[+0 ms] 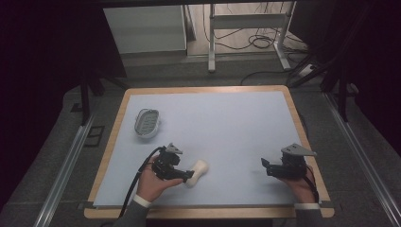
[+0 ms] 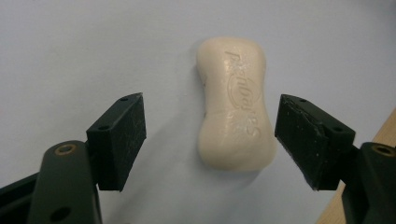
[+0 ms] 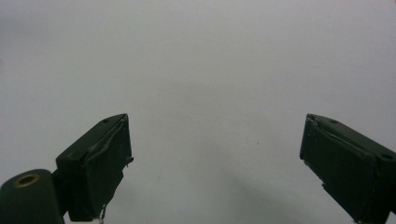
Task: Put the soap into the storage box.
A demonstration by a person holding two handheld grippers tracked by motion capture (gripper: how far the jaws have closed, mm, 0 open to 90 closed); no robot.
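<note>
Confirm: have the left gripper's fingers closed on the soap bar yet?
No: in the left gripper view the fingers stand wide apart with the soap bar lying untouched on the table between them.

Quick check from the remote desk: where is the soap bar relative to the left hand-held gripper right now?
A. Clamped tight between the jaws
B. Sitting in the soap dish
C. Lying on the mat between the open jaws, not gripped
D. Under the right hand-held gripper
C: in the left gripper view the soap bar lies flat on the mat with a visible gap to each jaw of the left hand-held gripper.
</note>
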